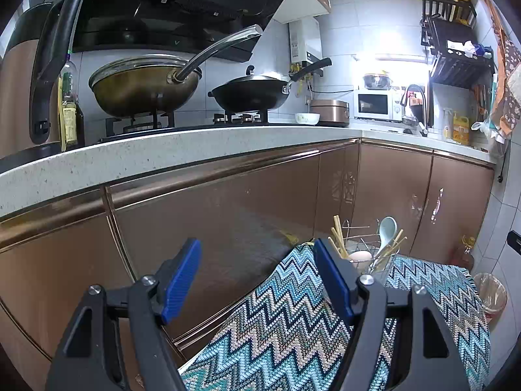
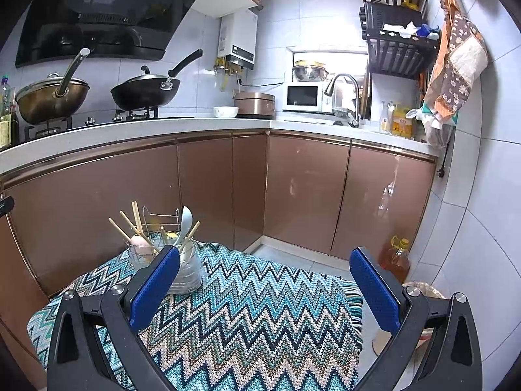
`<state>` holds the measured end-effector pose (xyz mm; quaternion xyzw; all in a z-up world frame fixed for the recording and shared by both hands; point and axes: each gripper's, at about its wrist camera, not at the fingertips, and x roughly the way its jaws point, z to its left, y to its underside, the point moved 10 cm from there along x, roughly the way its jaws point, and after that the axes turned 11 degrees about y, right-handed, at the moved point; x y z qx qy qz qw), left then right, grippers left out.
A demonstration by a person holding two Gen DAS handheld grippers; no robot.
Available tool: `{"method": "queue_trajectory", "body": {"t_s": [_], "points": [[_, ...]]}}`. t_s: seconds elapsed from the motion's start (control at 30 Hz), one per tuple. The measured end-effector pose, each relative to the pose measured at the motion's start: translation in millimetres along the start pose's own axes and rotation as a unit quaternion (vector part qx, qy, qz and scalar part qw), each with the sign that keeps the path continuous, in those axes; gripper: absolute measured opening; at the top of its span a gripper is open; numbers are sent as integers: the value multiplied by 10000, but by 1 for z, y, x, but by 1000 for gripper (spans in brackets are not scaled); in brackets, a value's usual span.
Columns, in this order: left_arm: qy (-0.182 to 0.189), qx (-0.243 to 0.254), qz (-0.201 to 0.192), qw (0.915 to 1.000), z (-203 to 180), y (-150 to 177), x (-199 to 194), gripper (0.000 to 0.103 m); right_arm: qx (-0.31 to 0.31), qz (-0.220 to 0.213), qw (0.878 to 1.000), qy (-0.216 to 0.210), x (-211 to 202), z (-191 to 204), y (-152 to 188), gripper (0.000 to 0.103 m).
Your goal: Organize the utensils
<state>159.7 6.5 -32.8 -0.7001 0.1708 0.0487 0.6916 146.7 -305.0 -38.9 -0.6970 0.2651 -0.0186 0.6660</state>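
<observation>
Bright window glare, fisheye-bent edges

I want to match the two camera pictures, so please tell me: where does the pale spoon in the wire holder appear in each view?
Left wrist view: the pale spoon is right of centre, low, just beyond the right finger of the left gripper.
Right wrist view: the spoon is left of centre, above the left finger of the right gripper.
Shared landmark: the white microwave on the counter.
</observation>
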Motion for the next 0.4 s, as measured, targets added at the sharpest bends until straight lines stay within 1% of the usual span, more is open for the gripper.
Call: {"method": "queue_trajectory", "body": {"t_s": [0.4], "points": [[40,-61,-7,10000,-7,2,-4,70,-30,12,10000,-4,-2,0,0,102]]}}
